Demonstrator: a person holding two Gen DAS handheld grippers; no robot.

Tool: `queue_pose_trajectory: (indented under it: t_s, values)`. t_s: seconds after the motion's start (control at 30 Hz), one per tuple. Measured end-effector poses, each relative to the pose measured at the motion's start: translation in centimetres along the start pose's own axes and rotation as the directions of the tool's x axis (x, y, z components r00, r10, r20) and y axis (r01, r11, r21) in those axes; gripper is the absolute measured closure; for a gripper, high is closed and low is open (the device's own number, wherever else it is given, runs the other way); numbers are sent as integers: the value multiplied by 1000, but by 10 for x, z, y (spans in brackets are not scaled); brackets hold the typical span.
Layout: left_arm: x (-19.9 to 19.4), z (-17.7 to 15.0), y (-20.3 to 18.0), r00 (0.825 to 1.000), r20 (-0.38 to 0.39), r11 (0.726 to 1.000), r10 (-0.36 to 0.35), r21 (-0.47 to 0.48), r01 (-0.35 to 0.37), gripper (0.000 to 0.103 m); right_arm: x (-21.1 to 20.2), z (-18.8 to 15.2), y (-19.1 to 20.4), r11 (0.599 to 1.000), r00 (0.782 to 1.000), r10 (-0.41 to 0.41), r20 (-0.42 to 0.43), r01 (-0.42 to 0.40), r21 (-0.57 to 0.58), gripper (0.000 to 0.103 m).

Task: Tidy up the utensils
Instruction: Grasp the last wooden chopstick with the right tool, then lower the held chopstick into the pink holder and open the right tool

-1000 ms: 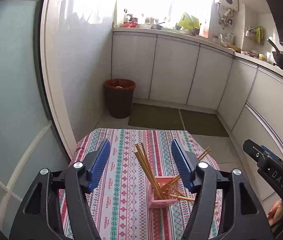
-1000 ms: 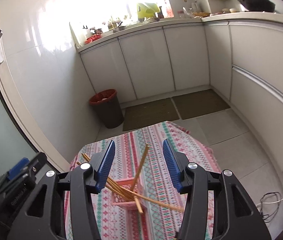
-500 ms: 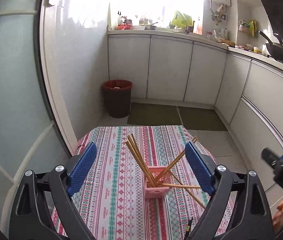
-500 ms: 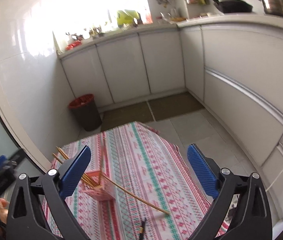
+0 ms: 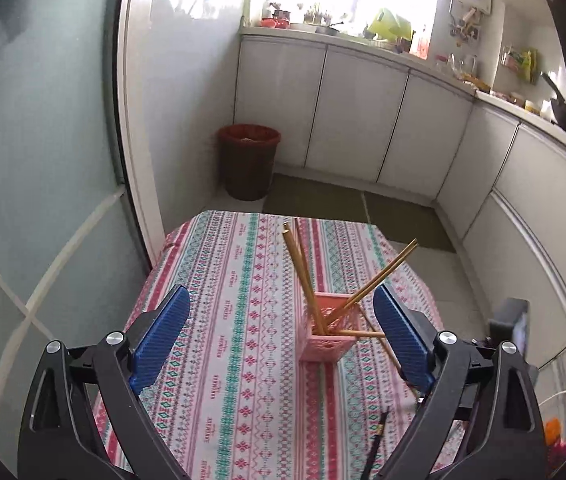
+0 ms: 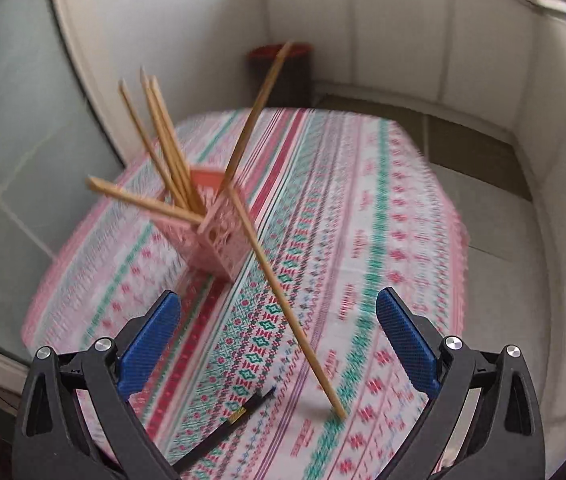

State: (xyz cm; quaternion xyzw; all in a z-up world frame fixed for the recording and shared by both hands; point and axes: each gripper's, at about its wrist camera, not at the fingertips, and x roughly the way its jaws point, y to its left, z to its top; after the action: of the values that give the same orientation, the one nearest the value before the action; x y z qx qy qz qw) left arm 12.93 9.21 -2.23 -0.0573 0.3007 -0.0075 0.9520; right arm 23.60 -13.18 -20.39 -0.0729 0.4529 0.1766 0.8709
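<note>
A pink lattice holder (image 5: 329, 334) (image 6: 219, 236) stands on the patterned tablecloth (image 5: 235, 320) with several wooden chopsticks (image 5: 301, 264) (image 6: 163, 136) sticking out of it. One wooden chopstick (image 6: 283, 304) leans from the holder down to the cloth. A black chopstick (image 6: 227, 424) (image 5: 377, 440) lies on the cloth near me. My left gripper (image 5: 281, 338) is open and empty, behind and around the holder. My right gripper (image 6: 279, 346) is open and empty, above the leaning chopstick.
A dark red waste bin (image 5: 249, 160) stands on the floor beyond the table. White cabinets (image 5: 359, 120) run along the back and right. A glass door (image 5: 35, 160) is at the left. The table's far edge (image 5: 283, 216) drops to the floor.
My right gripper has dropped lower and closer to the table and turned left toward the holder. My left gripper has stayed open and shifted slightly left.
</note>
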Motion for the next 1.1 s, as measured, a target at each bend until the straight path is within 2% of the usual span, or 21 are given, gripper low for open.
queue_pose_trajectory:
  t_s: [0.1, 0.17, 0.2, 0.23, 0.27, 0.3, 0.37, 0.43, 0.53, 0.63, 0.7, 0.8, 0.9, 0.97, 1.1]
  values:
    - [7, -3, 3, 1000, -15, 1000, 16, 7, -15, 14, 26, 4, 5, 997, 998, 4, -62, -9, -79, 18]
    - [14, -5, 4, 999, -28, 999, 33, 15, -32, 14, 39, 3, 0, 996, 995, 28, -95, -36, -77, 34]
    - [16, -6, 6, 999, -33, 999, 39, 15, -39, 14, 44, 4, -2, 996, 994, 36, -104, -44, -71, 38]
    - [19, -7, 7, 998, -39, 999, 46, 13, -46, 14, 54, 3, -4, 996, 992, 53, -114, -60, -64, 52]
    - [22, -7, 9, 998, -44, 999, 52, 12, -51, 14, 61, 4, -6, 995, 989, 72, -129, -80, -54, 74]
    - [24, -8, 11, 997, -47, 998, 58, 8, -58, 14, 64, 4, -6, 995, 987, 83, -137, -90, -46, 88]
    - [24, -6, 14, 997, -45, 998, 66, 2, -66, 14, 60, 1, -10, 994, 988, 104, -111, -107, -20, 95]
    - [21, -4, 17, 998, -38, 998, 58, -15, -59, 14, 44, -5, -13, 995, 991, 99, -86, -100, -19, 96]
    - [15, -2, 20, 999, -33, 999, 37, -27, -37, 14, -2, -7, -23, 998, 998, 55, -8, -55, 2, 96]
    - [7, -3, 18, 999, -30, 1000, 16, -20, -16, 14, -66, -4, -34, 997, 992, -7, 123, -3, 77, 96]
    - [0, -2, 20, 1000, -18, 1000, 5, -30, -6, 14, -110, 4, -35, 991, 974, 10, 227, -41, 130, 96]
    - [-11, 3, 28, 1000, 8, 998, -6, -68, 6, 14, -177, 31, -9, 981, 917, 0, 398, -78, 179, 96]
    - [-21, 8, 34, 999, 33, 994, -23, -104, 27, 14, -194, 61, 29, 976, 883, -55, 465, -52, 214, 96]
    - [-24, 10, 38, 999, 42, 993, -29, -111, 33, 14, -184, 76, 51, 972, 875, -94, 474, -21, 233, 96]
    - [-23, 13, 52, 999, 33, 988, -33, -149, 38, 14, -135, 91, 73, 954, 889, -164, 428, 33, 298, 96]
